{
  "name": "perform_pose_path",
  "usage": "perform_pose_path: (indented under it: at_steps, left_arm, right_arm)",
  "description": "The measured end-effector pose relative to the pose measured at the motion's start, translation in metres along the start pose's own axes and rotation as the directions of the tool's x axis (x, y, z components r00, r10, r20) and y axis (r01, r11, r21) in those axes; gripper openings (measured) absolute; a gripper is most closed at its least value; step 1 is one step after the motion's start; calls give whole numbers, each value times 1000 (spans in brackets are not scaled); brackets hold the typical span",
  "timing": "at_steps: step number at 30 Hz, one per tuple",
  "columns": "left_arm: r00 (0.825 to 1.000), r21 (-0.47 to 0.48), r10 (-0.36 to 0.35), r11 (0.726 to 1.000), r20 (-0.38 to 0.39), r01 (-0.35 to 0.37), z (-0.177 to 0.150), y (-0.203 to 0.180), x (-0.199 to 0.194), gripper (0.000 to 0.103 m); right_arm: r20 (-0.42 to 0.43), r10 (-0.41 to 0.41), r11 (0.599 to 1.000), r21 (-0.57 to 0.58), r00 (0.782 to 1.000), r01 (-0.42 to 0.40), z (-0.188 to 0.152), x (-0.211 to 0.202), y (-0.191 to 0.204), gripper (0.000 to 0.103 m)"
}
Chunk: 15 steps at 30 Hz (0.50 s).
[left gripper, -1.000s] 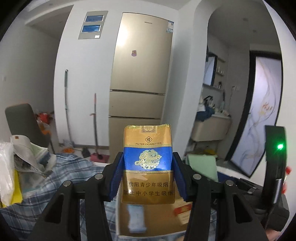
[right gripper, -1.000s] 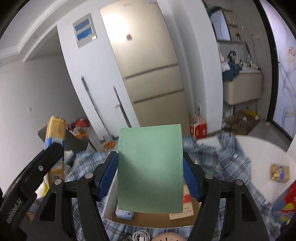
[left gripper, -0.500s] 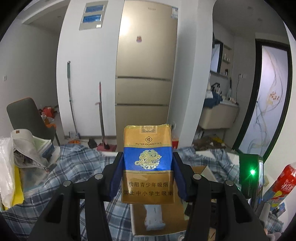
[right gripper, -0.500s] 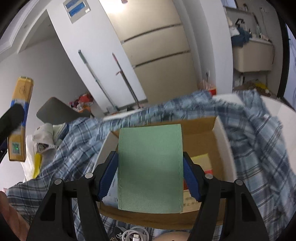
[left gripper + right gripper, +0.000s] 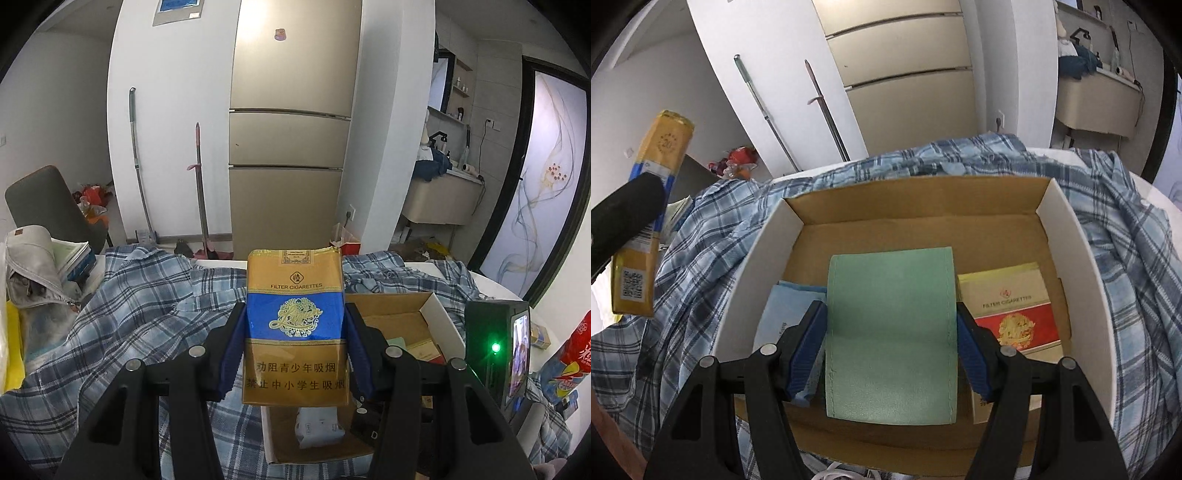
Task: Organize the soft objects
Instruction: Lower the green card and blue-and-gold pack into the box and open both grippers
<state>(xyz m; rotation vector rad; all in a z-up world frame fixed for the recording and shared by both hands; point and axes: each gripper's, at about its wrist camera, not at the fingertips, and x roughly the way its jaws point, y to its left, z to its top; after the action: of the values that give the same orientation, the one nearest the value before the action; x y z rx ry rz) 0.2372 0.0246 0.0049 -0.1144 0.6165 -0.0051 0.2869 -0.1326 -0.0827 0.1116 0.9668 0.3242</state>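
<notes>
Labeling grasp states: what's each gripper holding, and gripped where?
Left gripper clamps the gold-and-blue cigarette pack by its two side edges, lower half. Right gripper clamps the green pouch by its side edges, over the cardboard box.

The soft cigarette pack [image 5: 296, 325] is gold with a blue band. The flat pouch [image 5: 891, 332] is plain green. The checked cloth [image 5: 1123, 236] is blue and white. The cardboard box [image 5: 916, 229] is brown inside, white outside.
</notes>
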Motion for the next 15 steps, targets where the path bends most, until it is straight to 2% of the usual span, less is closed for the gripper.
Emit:
perform_pose_path:
  at_steps: [2, 7, 12, 15]
  left_arm:
    - [1000, -3, -4, 1000, 0, 4, 0, -1, -1, 53]
    - [1000, 1, -7, 1000, 2, 7, -1, -2, -2, 53]
    - [1000, -5, -27, 1000, -6, 27, 0, -4, -1, 53]
    - [999, 3, -17, 1000, -36, 17, 6, -8, 9, 53]
  right_arm:
    - [-9, 11, 1000, 4, 1000, -11, -1, 1, -1, 67]
    - [4, 7, 1000, -13, 1000, -7, 3, -11, -1, 78]
    - [31, -23, 1000, 2, 999, 23, 18, -37, -18, 78]
    - [68, -104, 994, 48, 992, 101, 28, -52, -37, 78]
